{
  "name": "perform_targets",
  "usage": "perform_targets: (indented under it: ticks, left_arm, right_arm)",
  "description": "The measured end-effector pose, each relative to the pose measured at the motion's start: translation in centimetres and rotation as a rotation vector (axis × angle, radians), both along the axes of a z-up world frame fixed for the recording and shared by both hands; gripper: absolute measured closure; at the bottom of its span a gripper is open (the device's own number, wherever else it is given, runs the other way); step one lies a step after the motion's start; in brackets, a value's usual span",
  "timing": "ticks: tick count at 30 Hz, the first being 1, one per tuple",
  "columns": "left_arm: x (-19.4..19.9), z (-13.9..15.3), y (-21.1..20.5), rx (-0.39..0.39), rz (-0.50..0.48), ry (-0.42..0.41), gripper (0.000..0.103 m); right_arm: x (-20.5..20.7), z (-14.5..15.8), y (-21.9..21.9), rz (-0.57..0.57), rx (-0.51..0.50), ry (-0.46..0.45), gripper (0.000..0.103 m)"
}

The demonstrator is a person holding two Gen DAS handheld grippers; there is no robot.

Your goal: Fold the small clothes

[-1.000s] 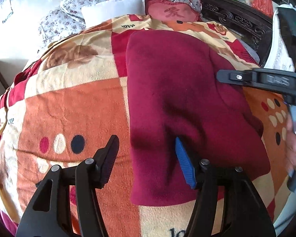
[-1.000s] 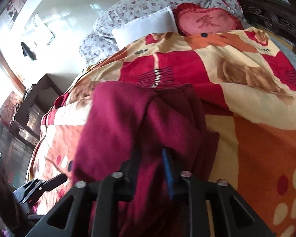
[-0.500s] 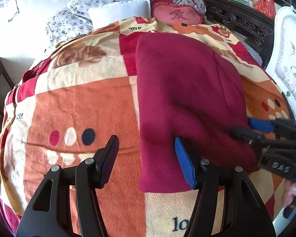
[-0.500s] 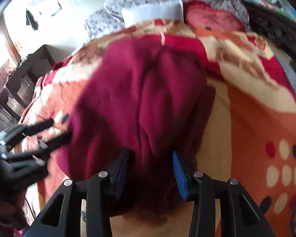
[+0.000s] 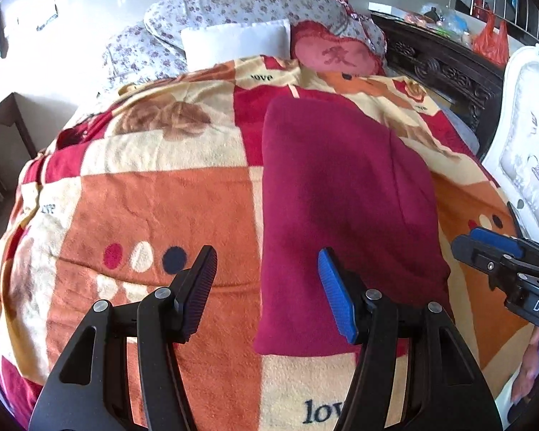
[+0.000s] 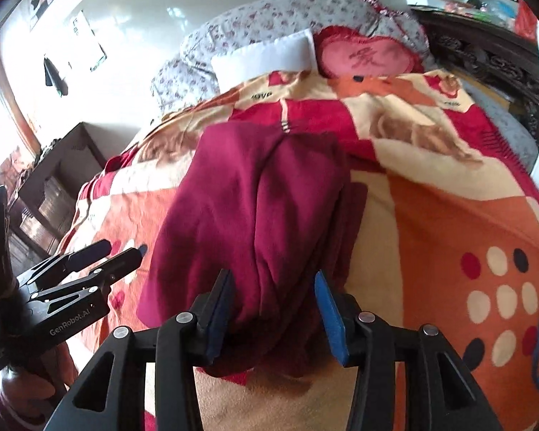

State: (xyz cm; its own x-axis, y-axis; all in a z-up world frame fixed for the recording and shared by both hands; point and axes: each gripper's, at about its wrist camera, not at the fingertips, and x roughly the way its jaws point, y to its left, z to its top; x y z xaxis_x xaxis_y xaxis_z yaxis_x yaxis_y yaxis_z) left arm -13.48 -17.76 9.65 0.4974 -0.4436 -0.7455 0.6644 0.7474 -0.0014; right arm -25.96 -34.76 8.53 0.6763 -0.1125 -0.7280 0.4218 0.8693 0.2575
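Bed (image 5: 169, 222): patchwork fleece blanket in orange, cream and red, spread below and ahead of both grippers; it carries everything listed.

Maroon garment (image 5: 341, 194): soft fleece, folded lengthwise into a long strip, lying flat on the bed. Its near hem sits just ahead of the right gripper (image 6: 273, 309) and ahead-right of the left gripper (image 5: 267, 287). Likely light, limp and slightly grippy against the blanket; it should drape and sag when lifted. A raised ridge runs along its length in the right wrist view. Best purchase looks to be the near corners of the hem, taking all layers together so the fold does not slip apart.

Pillows (image 5: 240, 41): a floral one, a white one and a red heart cushion, far ahead past the garment, well apart from it; no obstruction.

Dark carved furniture (image 5: 445, 68) and a white padded panel (image 5: 531, 165): off to the right of the grippers, apart from the garment.

Right gripper: jaws have just been opening; they stand apart, the garment's near edge bulging between them, pads not pressing.

Left gripper: jaws spread, empty, over the garment's left edge.
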Motion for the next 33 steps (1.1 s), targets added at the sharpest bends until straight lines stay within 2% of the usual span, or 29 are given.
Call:
perform_targets:
  ticks: [2, 3, 6, 10, 13, 14, 17, 21, 24, 26, 27, 28, 29, 30, 32, 33]
  left_arm:
    - [0.1, 0.0, 0.0, -0.004, -0.002, 0.01, 0.044]
    - [0.3, -0.1, 0.0, -0.014, -0.007, 0.026, 0.044]
    - [1.5, -0.5, 0.0, -0.06, -0.026, 0.094, 0.044]
    - [3.8, -1.9, -0.2, -0.136, -0.036, 0.246, 0.044]
    - [5.1, -3.4, -0.8, -0.156, -0.031, 0.328, 0.044]
    - [5.3, -3.7, -1.1, -0.163, -0.036, 0.346, 0.043]
    - [6.2, -4.9, -2.2, -0.181, -0.053, 0.404, 0.032]
    - [7.1, -6.4, -3.6, -0.207, -0.078, 0.479, 0.027]
    - [7.4, -6.9, -4.2, -0.228, -0.085, 0.51, 0.025]
    - [7.3, -6.9, -4.2, -0.23, -0.102, 0.506, 0.025]
    - [7.2, -6.8, -4.3, -0.228, -0.107, 0.495, 0.026]
    - [7.0, -6.6, -4.2, -0.227, -0.111, 0.488, 0.03]
    - [7.0, -6.5, -4.0, -0.23, -0.111, 0.485, 0.033]
    - [6.8, -6.2, -3.7, -0.238, -0.112, 0.481, 0.04]
    - [6.5, -5.1, -2.9, -0.25, -0.123, 0.466, 0.054]
    - [6.3, -4.4, -2.3, -0.256, -0.13, 0.458, 0.055]
  right_arm:
    - [0.0, -0.1, -0.4, -0.023, 0.001, 0.0, 0.056]
    - [0.0, -0.2, -0.7, -0.034, 0.014, -0.002, 0.052]
    - [0.0, -1.0, -2.0, -0.066, 0.068, -0.026, 0.024]
    - [0.9, -2.8, -4.3, -0.079, 0.168, -0.047, 0.023]
    - [2.2, -4.3, -5.8, -0.094, 0.228, -0.038, 0.023]
    - [2.7, -4.9, -6.4, -0.098, 0.244, -0.04, 0.023]
    - [3.5, -6.0, -7.4, -0.092, 0.286, -0.048, 0.023]
    - [4.6, -7.0, -8.0, -0.06, 0.325, -0.067, 0.022]
    - [5.1, -7.0, -7.9, -0.047, 0.307, -0.084, 0.018]
    - [5.3, -6.9, -7.7, -0.04, 0.29, -0.088, 0.021]
    - [5.3, -6.7, -7.5, -0.032, 0.281, -0.093, 0.032]
    - [5.2, -6.5, -7.3, -0.019, 0.275, -0.096, 0.043]
    - [5.2, -6.2, -7.0, -0.008, 0.274, -0.097, 0.048]
    - [5.1, -5.8, -6.8, -0.004, 0.265, -0.098, 0.055]
    - [4.7, -4.6, -6.1, 0.005, 0.24, -0.113, 0.061]
    - [4.5, -3.8, -5.6, 0.016, 0.237, -0.126, 0.062]
